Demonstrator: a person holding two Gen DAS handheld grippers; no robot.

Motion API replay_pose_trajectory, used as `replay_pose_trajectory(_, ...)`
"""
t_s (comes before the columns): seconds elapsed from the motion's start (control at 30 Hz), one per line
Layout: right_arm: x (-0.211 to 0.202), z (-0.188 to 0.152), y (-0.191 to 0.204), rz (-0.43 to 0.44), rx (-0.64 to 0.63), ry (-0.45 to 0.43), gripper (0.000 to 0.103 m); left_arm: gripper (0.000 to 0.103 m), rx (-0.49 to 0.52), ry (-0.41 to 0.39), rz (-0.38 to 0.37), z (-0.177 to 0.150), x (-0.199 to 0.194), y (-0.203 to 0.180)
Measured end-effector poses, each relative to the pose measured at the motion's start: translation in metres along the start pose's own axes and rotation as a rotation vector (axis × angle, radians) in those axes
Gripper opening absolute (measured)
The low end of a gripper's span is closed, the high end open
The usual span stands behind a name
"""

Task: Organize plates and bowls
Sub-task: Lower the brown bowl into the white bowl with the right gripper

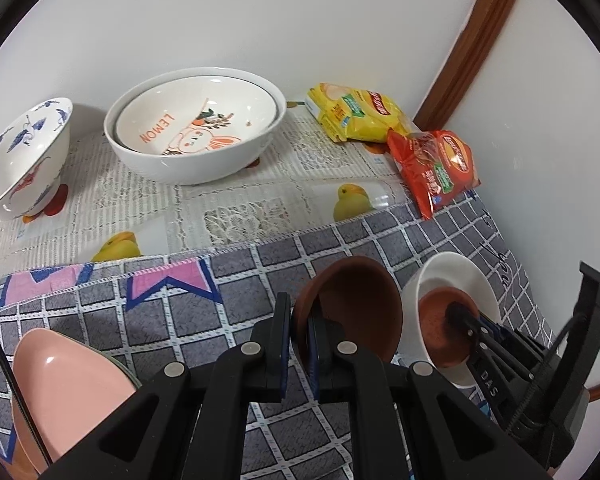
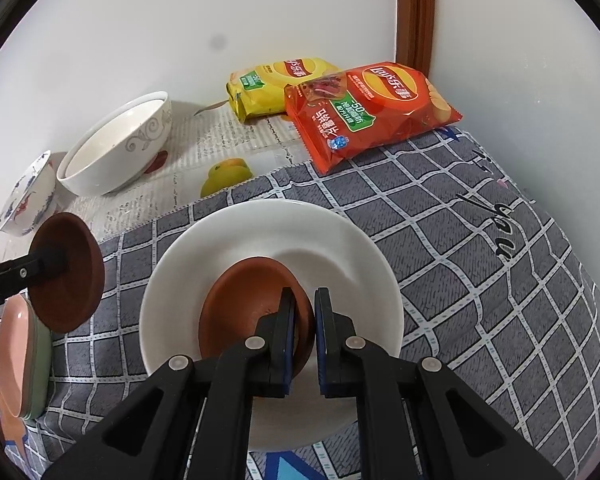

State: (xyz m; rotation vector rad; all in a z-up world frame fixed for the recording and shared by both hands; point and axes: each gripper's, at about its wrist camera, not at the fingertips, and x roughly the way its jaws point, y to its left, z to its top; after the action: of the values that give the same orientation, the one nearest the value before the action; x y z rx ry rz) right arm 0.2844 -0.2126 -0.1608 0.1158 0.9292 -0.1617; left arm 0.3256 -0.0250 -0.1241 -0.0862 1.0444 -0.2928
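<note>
On the grey checked cloth [image 2: 480, 248] that covered the near part of the table, a white plate [image 2: 340, 240] lay flat, and a small brown saucer [image 2: 244, 300] rested inside it. The right gripper [image 2: 303, 300] was clenched on the near rim of that saucer, one finger inside the rim and one outside; the left wrist view showed the same grip from the side, the right gripper [image 1: 456, 312] reaching into the brown saucer [image 1: 440, 328] within the white plate [image 1: 452, 276].

Left of the plate, a second brown saucer [image 1: 352, 304] was held tilted on edge above the cloth by the left gripper [image 1: 300, 320], whose fingers pinched its rim. From the right wrist view the left gripper [image 2: 60, 260] came in from the left edge, grasping the second brown saucer [image 2: 76, 276] with its underside turned toward the camera.

Near the left edge of the cloth, a pink plate [image 2: 16, 344] sat stacked on a pale green one [image 2: 40, 376].

Farther back, on the patterned tablecloth [image 1: 236, 208] by the wall, a large white bowl [image 1: 196, 160] held a shallower dish [image 1: 196, 120] printed with "LEMON" and a rabbit. A blue-patterned bowl [image 1: 24, 152] stood just beside it. A yellow chip bag [image 2: 276, 88] and a red chip bag [image 2: 364, 112] lay in the corner, the red one overlapping the cloth's far edge.
</note>
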Motion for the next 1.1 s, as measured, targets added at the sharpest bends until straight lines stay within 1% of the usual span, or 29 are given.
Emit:
replay_pose_trajectory(0.17,0.002,0.002,0.001,-0.024,-0.016,0.006,0.009,0.008,0.024,0.028,-0.001,-0.003,0.006,-0.011)
replay_pose_trajectory(0.27,0.005,0.003,0.004,-0.054,-0.038,0.009,0.009,0.008,0.019,0.045,0.021,-0.005,0.009,-0.013)
replay_pose_trajectory(0.33,0.005,0.003,0.005,-0.063,-0.040,0.010,0.009,0.008,0.011,0.049,0.017,-0.005,0.010,-0.010)
replay_pose_trajectory(0.5,0.006,0.003,0.009,-0.092,-0.063,0.012,0.009,0.008,-0.030,0.039,0.039,-0.002,0.006,0.003)
replay_pose_trajectory(0.67,0.009,0.004,0.011,-0.122,-0.085,0.017,0.011,0.008,-0.090,0.018,0.013,0.003,0.000,0.020)
replay_pose_trajectory(0.73,0.010,0.004,0.014,-0.140,-0.098,0.019,0.012,0.008,-0.097,0.005,0.005,0.004,-0.003,0.022)
replay_pose_trajectory(0.83,0.012,0.005,0.017,-0.161,-0.116,0.022,0.013,0.008,-0.083,-0.004,-0.018,0.005,-0.006,0.019)
replay_pose_trajectory(0.93,0.012,0.005,0.019,-0.169,-0.121,0.024,0.013,0.008,-0.040,-0.005,-0.042,0.003,-0.007,0.009)
replay_pose_trajectory(1.1,0.014,0.004,0.022,-0.189,-0.141,0.025,0.014,0.008,-0.001,0.007,-0.042,0.000,-0.005,-0.003)
